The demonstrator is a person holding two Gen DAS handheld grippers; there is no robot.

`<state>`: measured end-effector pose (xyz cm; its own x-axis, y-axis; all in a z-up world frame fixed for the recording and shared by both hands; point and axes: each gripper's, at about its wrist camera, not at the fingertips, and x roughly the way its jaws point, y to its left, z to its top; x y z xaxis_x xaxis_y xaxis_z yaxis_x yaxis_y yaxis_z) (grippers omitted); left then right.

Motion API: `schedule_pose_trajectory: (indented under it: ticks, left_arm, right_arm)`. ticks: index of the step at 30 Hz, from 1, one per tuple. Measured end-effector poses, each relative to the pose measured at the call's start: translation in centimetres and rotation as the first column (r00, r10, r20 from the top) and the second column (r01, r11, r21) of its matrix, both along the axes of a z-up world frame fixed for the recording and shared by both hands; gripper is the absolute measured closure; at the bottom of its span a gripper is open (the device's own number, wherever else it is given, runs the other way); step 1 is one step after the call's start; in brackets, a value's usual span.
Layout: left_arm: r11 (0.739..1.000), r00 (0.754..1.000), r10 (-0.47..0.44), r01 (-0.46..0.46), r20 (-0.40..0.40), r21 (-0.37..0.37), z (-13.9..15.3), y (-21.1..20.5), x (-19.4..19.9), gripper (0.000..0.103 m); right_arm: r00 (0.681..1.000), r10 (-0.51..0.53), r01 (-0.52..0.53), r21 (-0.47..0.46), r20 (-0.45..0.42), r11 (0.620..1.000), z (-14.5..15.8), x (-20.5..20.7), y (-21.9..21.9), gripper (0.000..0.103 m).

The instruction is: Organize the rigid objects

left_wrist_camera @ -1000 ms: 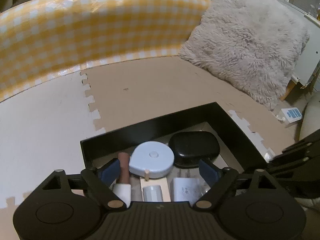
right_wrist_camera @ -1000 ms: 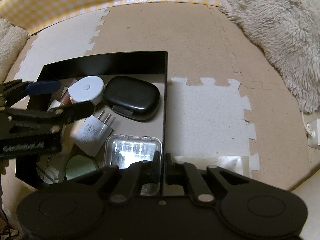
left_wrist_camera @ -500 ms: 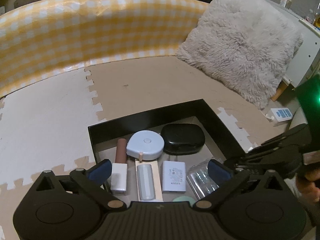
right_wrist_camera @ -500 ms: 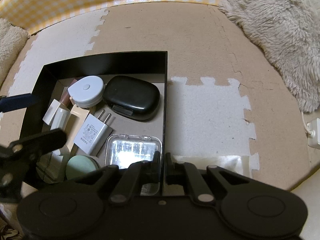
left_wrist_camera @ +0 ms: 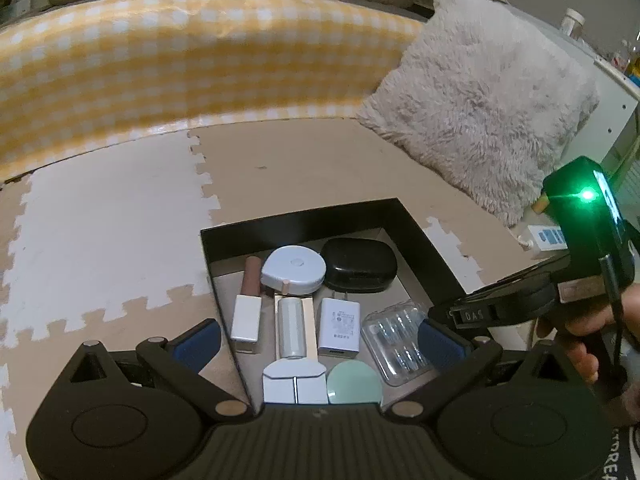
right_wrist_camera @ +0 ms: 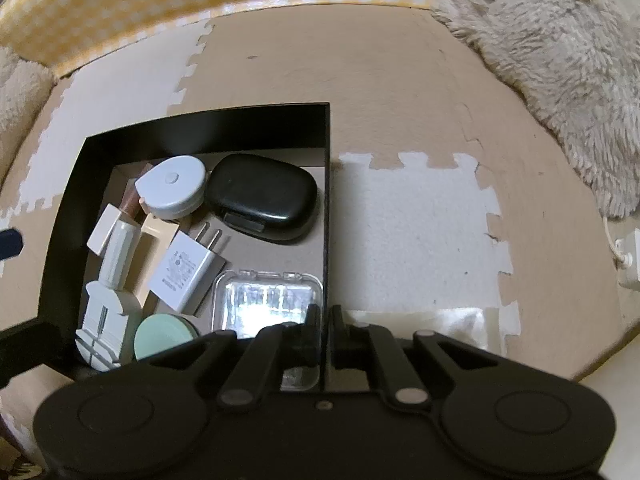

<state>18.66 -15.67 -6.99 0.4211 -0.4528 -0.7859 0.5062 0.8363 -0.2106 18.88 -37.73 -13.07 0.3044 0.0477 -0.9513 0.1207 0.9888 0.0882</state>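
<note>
1. The black box (right_wrist_camera: 208, 128) sits on a floor of tan and white foam mat (right_wrist_camera: 420, 92), with the checked yellow cushion (left_wrist_camera: 160, 48) at 12 o'clock and a fluffy pillow (left_wrist_camera: 480, 112) toward 2 o'clock.
2. The right claw (right_wrist_camera: 325, 322) is clamped on the box's right wall, one finger inside and one outside.
3. The left claw (left_wrist_camera: 318, 338) hangs above the box with nothing between its blue pads (left_wrist_camera: 198, 340); its jaws have just been opening and stand wide.
4. Inside the box, at 12 o'clock, a round pale-blue tape measure (right_wrist_camera: 172, 188) lies just beside a black case (right_wrist_camera: 260, 196).
5. Below them a white charger plug (right_wrist_camera: 186, 270) lies with its prongs toward the case.
6. At 9 o'clock of the plug lie a brown tube with a white cap (left_wrist_camera: 248, 304) and a pale cylinder on a beige card (left_wrist_camera: 291, 328).
7. A clear plastic case (right_wrist_camera: 266, 300) lies at 5 o'clock, against the gripped wall, and a mint-green disc (right_wrist_camera: 164, 338) at 6 o'clock.
</note>
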Motion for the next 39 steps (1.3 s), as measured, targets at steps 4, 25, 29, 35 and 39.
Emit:
schedule_pose_trajectory:
  ticks: [4, 25, 29, 35, 39]
  left_arm:
    - [1.000, 1.000, 0.023, -0.023, -0.001, -0.021, 0.9, 1.0, -0.5, 0.000]
    - [0.986, 0.981, 0.157, -0.149, 0.114, -0.073, 7.6, 5.2, -4.5, 0.000]
    - [0.982, 0.969, 0.187, -0.183, 0.164, -0.035, 8.8, 5.8, -5.8, 0.000]
    - [0.976, 0.955, 0.214, -0.216, 0.206, -0.013, 9.6, 7.2, -7.7, 0.000]
    - [0.974, 0.944, 0.220, -0.228, 0.246, 0.006, 9.8, 7.7, -9.2, 0.000]
  right_arm:
    - [0.998, -0.047, 0.048, -0.008, 0.044, 0.999, 1.3, -0.5, -0.7, 0.082]
    - [0.947, 0.017, -0.001, -0.050, 0.321, 0.999, 12.9, -7.6, 2.4, 0.043]
    - [0.923, -0.013, 0.030, -0.037, 0.384, 0.999, 14.4, -10.0, 2.5, 0.033]
    - [0.887, -0.026, 0.054, -0.048, 0.460, 0.997, 15.8, -13.3, 3.4, 0.025]
    - [0.866, -0.024, 0.059, -0.054, 0.500, 0.997, 16.2, -15.4, 4.3, 0.021]
